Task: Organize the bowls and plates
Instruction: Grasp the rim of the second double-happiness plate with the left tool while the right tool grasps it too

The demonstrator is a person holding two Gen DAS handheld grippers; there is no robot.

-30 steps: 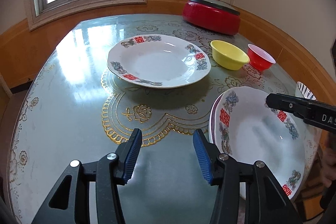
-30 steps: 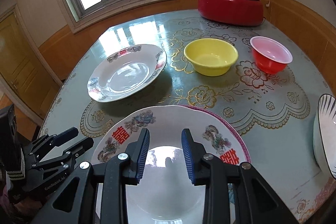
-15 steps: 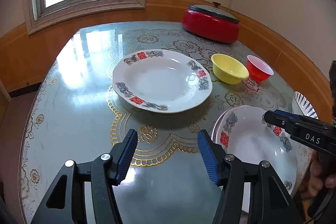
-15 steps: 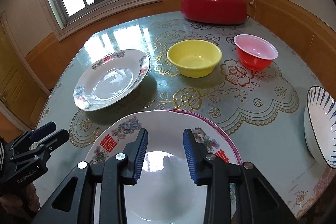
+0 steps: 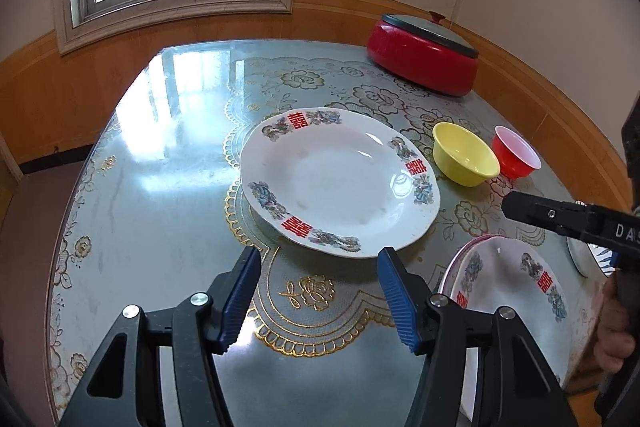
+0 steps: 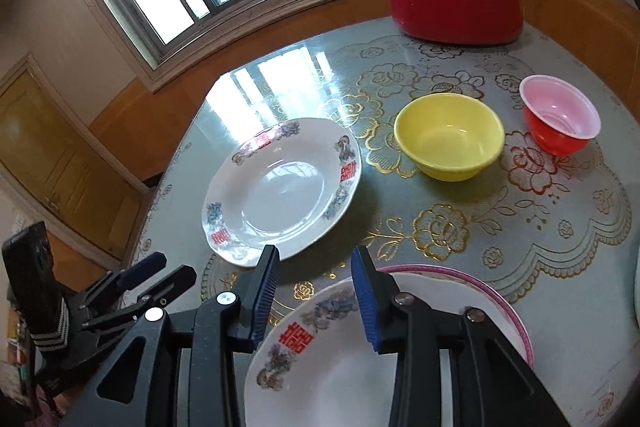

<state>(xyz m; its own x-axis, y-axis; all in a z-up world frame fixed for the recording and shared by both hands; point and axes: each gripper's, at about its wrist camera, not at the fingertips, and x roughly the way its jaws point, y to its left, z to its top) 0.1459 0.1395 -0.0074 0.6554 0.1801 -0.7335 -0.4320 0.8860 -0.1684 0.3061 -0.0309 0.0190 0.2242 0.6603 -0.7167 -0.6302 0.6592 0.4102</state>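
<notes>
A white plate with red characters [image 5: 340, 179] [image 6: 280, 191] lies alone mid-table. Nearer the front edge a matching white plate sits on a pink-rimmed plate [image 5: 508, 291] [image 6: 340, 367]. Right of the lone plate stand a yellow bowl [image 5: 464, 155] [image 6: 448, 139] and a red bowl [image 5: 516, 151] [image 6: 560, 123]. My left gripper [image 5: 318, 267] is open and empty above the tablecloth, just short of the lone plate's near rim. My right gripper [image 6: 316, 259] hangs over the far rim of the stacked plates, its jaws opening with nothing between them.
A red pot with a dark lid [image 5: 424, 67] [image 6: 456, 11] stands at the table's far right. A striped bowl [image 5: 592, 259] sits at the right edge. Wood-panelled walls ring the table closely, and a window is behind. A hand holds the right gripper's handle.
The left gripper's jaws have widened and it has drawn away from the stacked plates. The right gripper has rolled and shifted, so the stacked plates sit lower in its view; its jaws widened slightly.
</notes>
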